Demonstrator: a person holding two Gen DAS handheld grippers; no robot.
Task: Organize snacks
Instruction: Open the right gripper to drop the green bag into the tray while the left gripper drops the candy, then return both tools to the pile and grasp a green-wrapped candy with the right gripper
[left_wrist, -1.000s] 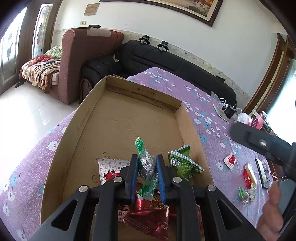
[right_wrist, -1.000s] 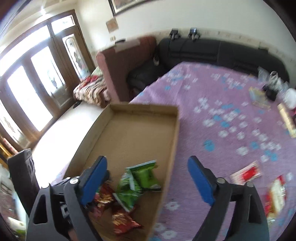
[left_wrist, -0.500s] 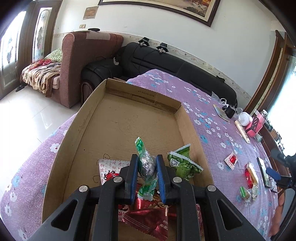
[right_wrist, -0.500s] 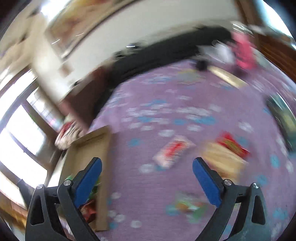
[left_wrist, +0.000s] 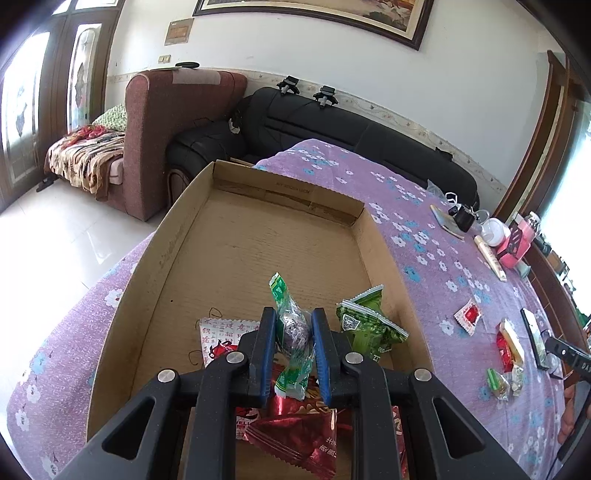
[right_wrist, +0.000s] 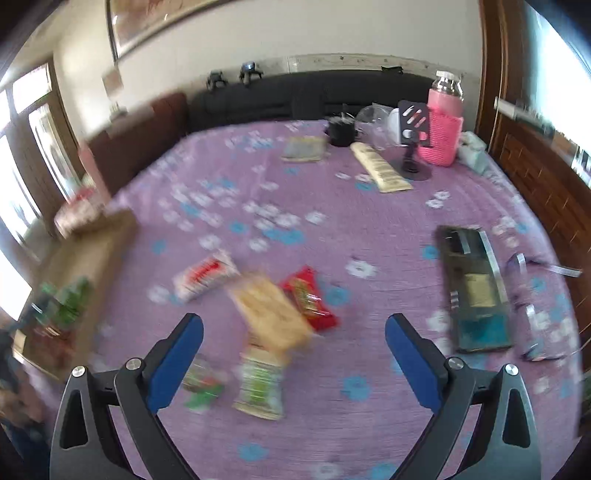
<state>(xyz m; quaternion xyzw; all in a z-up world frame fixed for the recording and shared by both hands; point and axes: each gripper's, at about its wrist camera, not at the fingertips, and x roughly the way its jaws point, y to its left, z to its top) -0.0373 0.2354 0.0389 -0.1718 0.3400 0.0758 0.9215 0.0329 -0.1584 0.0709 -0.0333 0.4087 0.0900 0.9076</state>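
Note:
My left gripper (left_wrist: 293, 325) is shut on a green-wrapped candy (left_wrist: 291, 328) and holds it over the near end of a shallow cardboard box (left_wrist: 173, 236). In the box lie a green snack pack (left_wrist: 369, 328), red packets (left_wrist: 295, 435) and a white printed packet (left_wrist: 221, 336). My right gripper (right_wrist: 293, 332) is open and empty above loose snacks on the purple cloth: a tan biscuit pack (right_wrist: 271, 314), a red packet (right_wrist: 310, 299), a white-and-red packet (right_wrist: 205, 275), a green-labelled pack (right_wrist: 260, 384) and a small green candy (right_wrist: 201, 386).
A dark phone-like slab (right_wrist: 474, 291) lies right of the snacks. A pink-sleeved jar (right_wrist: 443, 125), a phone stand (right_wrist: 412, 144), a black cup (right_wrist: 340, 131) and a long tan pack (right_wrist: 380, 171) stand at the far end. The box (right_wrist: 92, 254) is at the left. Sofas (left_wrist: 332, 125) lie beyond.
My right gripper has swung from over the box to the right, above the loose snacks on the cloth, still open. My left gripper stays over the box holding the candy.

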